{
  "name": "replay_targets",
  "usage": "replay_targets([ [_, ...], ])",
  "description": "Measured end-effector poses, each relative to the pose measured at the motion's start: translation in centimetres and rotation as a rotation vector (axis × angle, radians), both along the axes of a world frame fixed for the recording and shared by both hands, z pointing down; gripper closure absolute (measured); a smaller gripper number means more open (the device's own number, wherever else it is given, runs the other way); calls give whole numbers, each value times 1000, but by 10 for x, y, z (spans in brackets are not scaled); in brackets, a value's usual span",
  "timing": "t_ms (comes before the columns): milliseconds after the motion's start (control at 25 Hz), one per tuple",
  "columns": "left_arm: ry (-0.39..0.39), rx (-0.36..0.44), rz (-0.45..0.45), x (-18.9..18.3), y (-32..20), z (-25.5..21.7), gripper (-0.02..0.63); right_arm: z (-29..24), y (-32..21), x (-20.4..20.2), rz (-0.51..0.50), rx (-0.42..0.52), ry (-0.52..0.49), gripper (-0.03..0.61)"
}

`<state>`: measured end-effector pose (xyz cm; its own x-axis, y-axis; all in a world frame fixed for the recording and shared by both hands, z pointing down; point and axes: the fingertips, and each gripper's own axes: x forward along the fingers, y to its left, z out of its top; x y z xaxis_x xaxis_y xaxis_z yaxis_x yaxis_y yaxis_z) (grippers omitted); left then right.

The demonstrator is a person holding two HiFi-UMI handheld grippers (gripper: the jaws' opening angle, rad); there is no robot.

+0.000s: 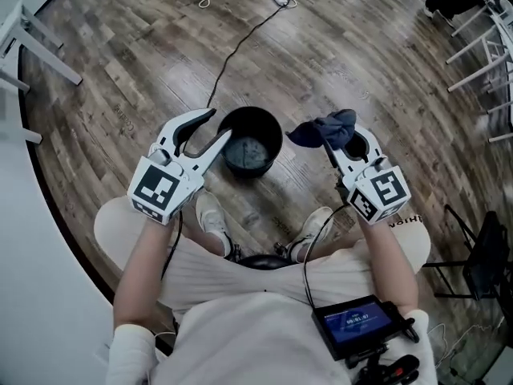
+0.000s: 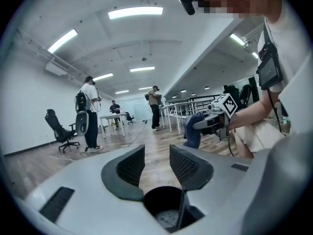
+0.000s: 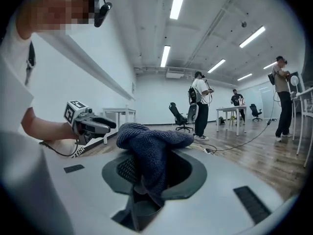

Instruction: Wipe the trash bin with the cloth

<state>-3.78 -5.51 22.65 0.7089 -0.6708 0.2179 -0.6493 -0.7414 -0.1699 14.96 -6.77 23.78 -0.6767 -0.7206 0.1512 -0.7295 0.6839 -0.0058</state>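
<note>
Cloth [image 1: 325, 128] hangs bunched in the clamped jaws of the right gripper [image 1: 337, 144], just right of the upright black trash bin [image 1: 250, 139], whose open mouth faces up from the floor below, while the left gripper [image 1: 218, 124], jaws apart and empty, flanks its left rim.

Rough knitted dark-blue cloth [image 1: 327, 127], matt black plastic trash bin [image 1: 276, 135], wood-grain plank floor [image 1: 144, 62]

Bright, even indoor light from ceiling strip lamps [image 2: 135, 12], slight glare around them. Soft, faint shadows on wood floor [image 1: 144, 62]. Strong fisheye bending everywhere; dark corners in both gripper views. Little blur.
</note>
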Motion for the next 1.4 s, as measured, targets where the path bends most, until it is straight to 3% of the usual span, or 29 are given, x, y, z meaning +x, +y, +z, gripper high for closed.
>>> replay_targets([
  [160,36,-71,-86,-25,1,39,445,19,10,-18,-66,-2,24,474],
  [320,114,-155,-84,-21,-8,62,445,39,0,-26,-55,-71,7,474],
  [440,80,-144,-84,-15,-14,67,445,41,-13,-27,-30,-125,-54,474],
  [560,-23,-112,-94,-10,-16,77,445,40,-19,-28,-29,-105,-29,476],
  [640,-51,-98,-92,-7,-17,79,446,40,-20,-30,-36,-109,-31,476],
  [1400,-8,-104,-63,1,-8,75,457,46,-15,-45,-64,-139,-21,477],
])
